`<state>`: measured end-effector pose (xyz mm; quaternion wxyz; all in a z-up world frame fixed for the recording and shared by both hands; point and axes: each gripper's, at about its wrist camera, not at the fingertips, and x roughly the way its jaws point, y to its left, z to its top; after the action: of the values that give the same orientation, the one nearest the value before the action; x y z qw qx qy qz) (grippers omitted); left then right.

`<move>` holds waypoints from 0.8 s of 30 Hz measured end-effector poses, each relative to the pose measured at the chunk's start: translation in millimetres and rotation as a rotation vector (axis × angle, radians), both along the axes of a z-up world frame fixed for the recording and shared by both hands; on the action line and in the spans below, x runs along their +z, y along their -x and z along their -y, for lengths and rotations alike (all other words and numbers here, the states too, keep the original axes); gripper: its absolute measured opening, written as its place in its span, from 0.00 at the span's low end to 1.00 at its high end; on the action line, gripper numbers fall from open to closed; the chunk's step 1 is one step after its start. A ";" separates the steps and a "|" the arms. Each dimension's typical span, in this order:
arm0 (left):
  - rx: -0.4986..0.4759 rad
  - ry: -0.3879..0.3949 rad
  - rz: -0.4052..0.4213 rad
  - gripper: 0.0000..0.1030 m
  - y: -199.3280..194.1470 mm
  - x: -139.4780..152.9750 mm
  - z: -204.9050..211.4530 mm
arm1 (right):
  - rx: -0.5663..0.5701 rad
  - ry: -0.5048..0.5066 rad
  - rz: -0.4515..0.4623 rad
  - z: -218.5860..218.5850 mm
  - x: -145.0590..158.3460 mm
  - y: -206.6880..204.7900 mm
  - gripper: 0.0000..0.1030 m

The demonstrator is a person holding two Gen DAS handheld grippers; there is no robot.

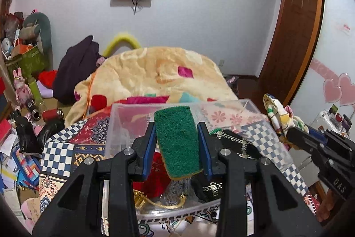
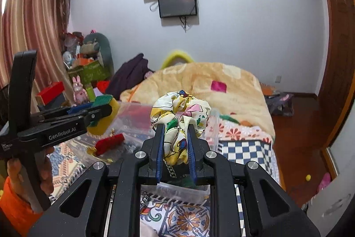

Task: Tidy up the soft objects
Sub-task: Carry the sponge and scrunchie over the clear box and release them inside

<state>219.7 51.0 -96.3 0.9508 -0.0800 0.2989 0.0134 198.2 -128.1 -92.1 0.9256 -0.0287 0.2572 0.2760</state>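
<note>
Green scouring felt faces the left wrist camera: the left gripper [image 1: 177,143] has its fingers closed on a sponge [image 1: 176,143], green on top with a yellow layer beneath, held above the clear plastic bin [image 1: 115,126] that sits on the patterned bedspread [image 1: 57,154]. Inside the bin lie a red fabric piece [image 1: 157,172], a gold cord [image 1: 168,206] and some dark items — already a crowded floor. The right gripper [image 2: 176,143] has its fingers clamped on a bunched floral cloth [image 2: 180,112], white with yellow, green and pink print, held up near the bin's right side.

Both soft things look ready to be dropped in, and that is where trouble could start. The cloth is gripped low, so its loose upper folds may drape over the bin wall and stay hanging outside when released. The sponge is springy; let go from height, it could bounce off the contents and tip out. With both grippers converging on one opening, they may also knock together or nudge the light bin across the bedspread.
</note>
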 end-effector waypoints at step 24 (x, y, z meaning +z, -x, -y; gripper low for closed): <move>-0.061 -0.055 -0.100 0.61 -2.1 -29.8 22.7 | -0.007 0.086 -0.065 -0.8 -30.3 -5.7 0.48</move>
<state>221.9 28.3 -126.1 0.9366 -0.0441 0.3477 -0.0033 204.0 -127.3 -122.4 0.9157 -0.0584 0.2988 0.2624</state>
